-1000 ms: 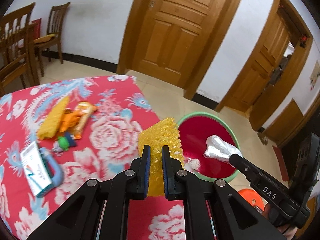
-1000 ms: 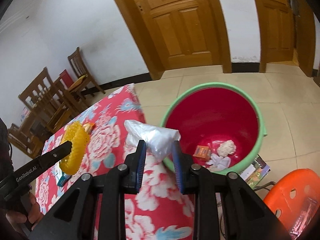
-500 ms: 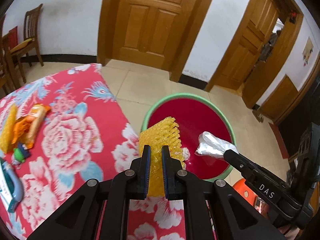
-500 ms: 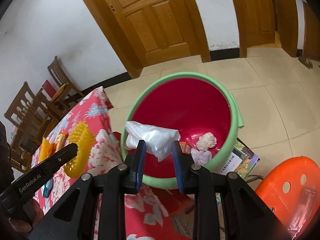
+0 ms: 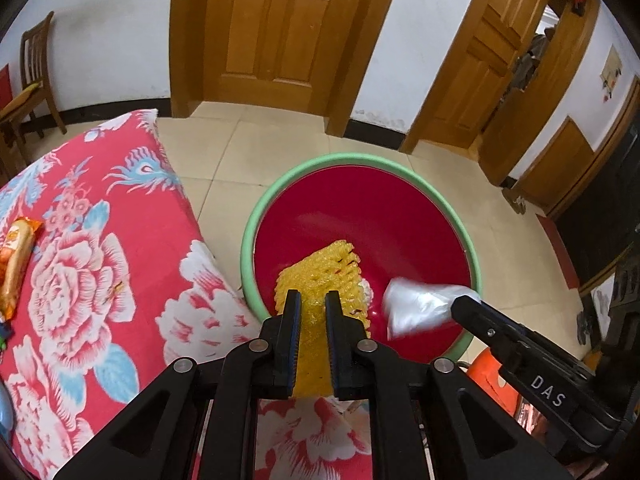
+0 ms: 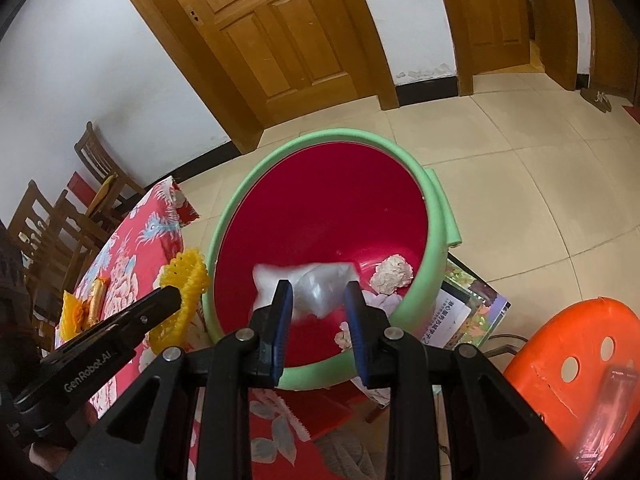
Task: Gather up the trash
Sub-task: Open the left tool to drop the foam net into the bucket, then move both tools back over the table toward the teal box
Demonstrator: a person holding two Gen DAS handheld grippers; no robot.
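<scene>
Your left gripper (image 5: 310,304): angled steeply downward, black fingers with blue pads (image 5: 295,320) nearly together, clamped on a yellow foam net (image 5: 320,272).

Your right gripper (image 6: 318,296): angled downward alongside the left, fingers somewhat wider apart, pads (image 6: 285,312) flanking a clear plastic bag (image 6: 308,284); bag blurred, contact with the pads uncertain.

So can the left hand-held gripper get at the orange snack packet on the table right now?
Probably not yet. The left hand-held gripper is shut on the yellow foam net over the red bin, so its jaws are full. The snack packet lies uncovered on the table.
</scene>
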